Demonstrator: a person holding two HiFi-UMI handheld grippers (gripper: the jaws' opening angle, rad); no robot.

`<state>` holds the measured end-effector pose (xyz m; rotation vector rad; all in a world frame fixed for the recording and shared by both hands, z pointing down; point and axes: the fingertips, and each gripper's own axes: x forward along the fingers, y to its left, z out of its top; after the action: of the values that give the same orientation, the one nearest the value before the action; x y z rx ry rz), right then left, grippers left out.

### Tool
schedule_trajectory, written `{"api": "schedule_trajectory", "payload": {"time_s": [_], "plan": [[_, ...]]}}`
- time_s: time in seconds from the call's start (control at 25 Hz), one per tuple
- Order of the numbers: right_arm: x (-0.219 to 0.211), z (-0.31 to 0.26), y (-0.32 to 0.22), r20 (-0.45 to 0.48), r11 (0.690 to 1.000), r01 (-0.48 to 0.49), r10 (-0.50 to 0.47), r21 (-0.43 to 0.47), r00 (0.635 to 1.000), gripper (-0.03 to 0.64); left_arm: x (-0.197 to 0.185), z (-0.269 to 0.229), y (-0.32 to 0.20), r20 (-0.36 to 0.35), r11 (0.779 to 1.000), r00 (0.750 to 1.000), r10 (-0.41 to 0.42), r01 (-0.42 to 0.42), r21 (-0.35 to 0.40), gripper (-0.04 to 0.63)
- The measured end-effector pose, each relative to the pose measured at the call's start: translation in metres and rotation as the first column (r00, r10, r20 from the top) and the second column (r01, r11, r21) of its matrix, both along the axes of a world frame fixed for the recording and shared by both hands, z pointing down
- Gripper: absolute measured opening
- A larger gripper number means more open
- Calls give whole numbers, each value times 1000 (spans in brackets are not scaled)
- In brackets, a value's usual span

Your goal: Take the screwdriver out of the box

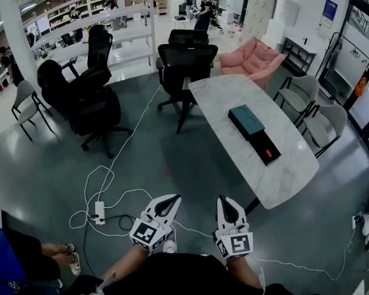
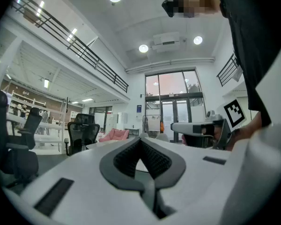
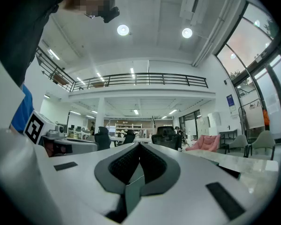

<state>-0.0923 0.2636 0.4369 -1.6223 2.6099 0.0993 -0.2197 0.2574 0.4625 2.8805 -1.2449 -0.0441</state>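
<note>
1. Jaws on both tools are pressed together with nothing between them. The left gripper [image 1: 170,199] and right gripper [image 1: 225,200] sit side by side close to the person's body and point level. I judge this a carrying posture, since nothing is within reach.
2. The box [image 1: 262,145] lies on the bench [image 1: 234,97], well ahead of both pairs of jaws and off to their right. Its black tray is open, and the teal lid [image 1: 246,119] lies at the tray's far end.
3. A small orange patch [image 1: 268,154] at the tray's near end is probably the screwdriver, though it is too small to be sure. If so, it is not yet out.
4. Only the head view shows the box. The 2 gripper views look level across the room. They show the jaw tips meeting, which the head view shows less plainly. The right gripper view catches the bench edge to the right of its jaws.
</note>
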Motion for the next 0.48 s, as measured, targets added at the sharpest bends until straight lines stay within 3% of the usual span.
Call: {"api": "schedule_trajectory", "payload": {"time_s": [0.48], "plan": [[-23,3,-16,1,1000,-14,14,-13,1000,23,-48,3,-19,-5,998,998,-68,68,11,6]]}}
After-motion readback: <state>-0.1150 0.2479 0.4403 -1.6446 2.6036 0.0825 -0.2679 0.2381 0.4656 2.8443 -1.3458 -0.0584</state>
